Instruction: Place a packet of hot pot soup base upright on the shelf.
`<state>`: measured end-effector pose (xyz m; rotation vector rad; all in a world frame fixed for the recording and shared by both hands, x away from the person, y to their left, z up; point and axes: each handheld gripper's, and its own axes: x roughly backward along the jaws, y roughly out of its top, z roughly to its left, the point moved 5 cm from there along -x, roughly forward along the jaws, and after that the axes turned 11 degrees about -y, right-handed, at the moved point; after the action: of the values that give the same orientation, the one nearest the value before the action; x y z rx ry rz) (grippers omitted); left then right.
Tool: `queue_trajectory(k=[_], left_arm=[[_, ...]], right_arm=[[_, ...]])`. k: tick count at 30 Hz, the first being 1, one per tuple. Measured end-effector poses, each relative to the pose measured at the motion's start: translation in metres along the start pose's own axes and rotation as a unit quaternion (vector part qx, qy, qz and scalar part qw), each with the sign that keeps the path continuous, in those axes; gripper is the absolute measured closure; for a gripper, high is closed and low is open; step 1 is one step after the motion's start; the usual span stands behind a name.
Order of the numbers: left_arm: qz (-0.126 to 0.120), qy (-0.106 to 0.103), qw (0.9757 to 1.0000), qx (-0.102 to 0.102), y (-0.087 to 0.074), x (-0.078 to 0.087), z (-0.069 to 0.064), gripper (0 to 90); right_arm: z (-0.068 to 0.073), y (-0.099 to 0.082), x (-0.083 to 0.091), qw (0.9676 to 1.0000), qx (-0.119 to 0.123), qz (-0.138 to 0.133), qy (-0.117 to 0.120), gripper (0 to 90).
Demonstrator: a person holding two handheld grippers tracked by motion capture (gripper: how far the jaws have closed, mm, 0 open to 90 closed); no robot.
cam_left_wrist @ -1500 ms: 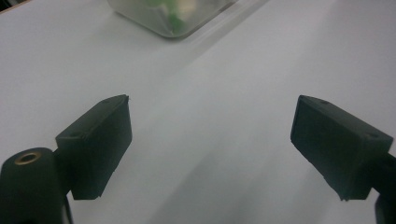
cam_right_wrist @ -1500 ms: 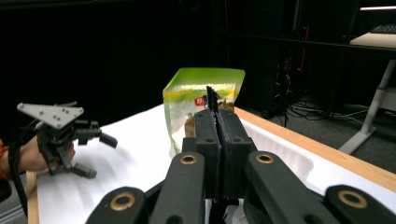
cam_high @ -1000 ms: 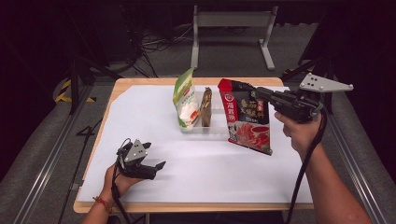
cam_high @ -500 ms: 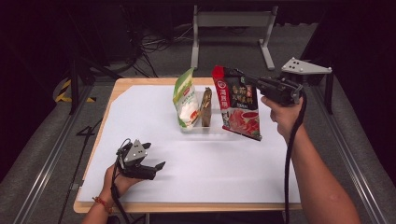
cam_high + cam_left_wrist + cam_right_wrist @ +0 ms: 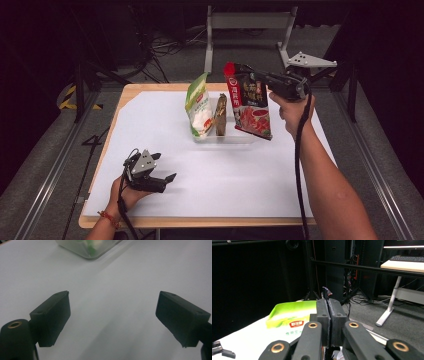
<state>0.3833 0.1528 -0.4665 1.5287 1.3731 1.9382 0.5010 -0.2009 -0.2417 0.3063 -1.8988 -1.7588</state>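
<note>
My right gripper (image 5: 262, 80) is shut on the top edge of a red and black snack bag (image 5: 251, 107), which hangs in the air over the right end of a clear tray (image 5: 239, 139). In the right gripper view the jaws (image 5: 328, 312) are pressed together with the bag's thin edge (image 5: 326, 292) sticking up between them. A green and white bag (image 5: 198, 104) and a slim brown packet (image 5: 220, 115) stand upright in the tray. My left gripper (image 5: 168, 179) rests low on the white sheet at the front left, open with nothing between its jaws (image 5: 112, 307).
A white sheet (image 5: 235, 175) covers the wooden table (image 5: 150, 221). In the left gripper view the clear tray (image 5: 87, 248) lies ahead. The green bag (image 5: 291, 315) sits left of the right jaws. A metal stand (image 5: 247, 22) and cables lie behind the table.
My right gripper has carried the red and black bag to the left and a little farther back, over the tray. The left gripper has not moved.
</note>
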Motion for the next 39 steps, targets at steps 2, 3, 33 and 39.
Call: queue_trajectory(k=[2, 3, 33, 39], left_arm=[[0.0, 0.0, 1.0, -0.001, 0.0, 0.0, 0.0, 13.3], [0.0, 0.0, 1.0, -0.001, 0.0, 0.0, 0.0, 13.3], [0.004, -0.011, 0.9999, -0.006, -0.002, -0.001, 0.0, 13.4], [0.003, -0.011, 0.9999, -0.007, -0.001, -0.001, -0.001, 13.4]], right_arm=[[-0.001, -0.001, -0.006, 1.0, -0.003, 0.001, -0.006, 87.8], [-0.001, -0.001, -0.006, 1.0, -0.003, 0.001, -0.006, 87.8], [-0.007, -0.029, -0.076, 0.9987, -0.039, -0.002, -0.032, 87.6], [-0.006, -0.036, -0.075, 0.999, -0.03, -0.007, -0.032, 87.4]])
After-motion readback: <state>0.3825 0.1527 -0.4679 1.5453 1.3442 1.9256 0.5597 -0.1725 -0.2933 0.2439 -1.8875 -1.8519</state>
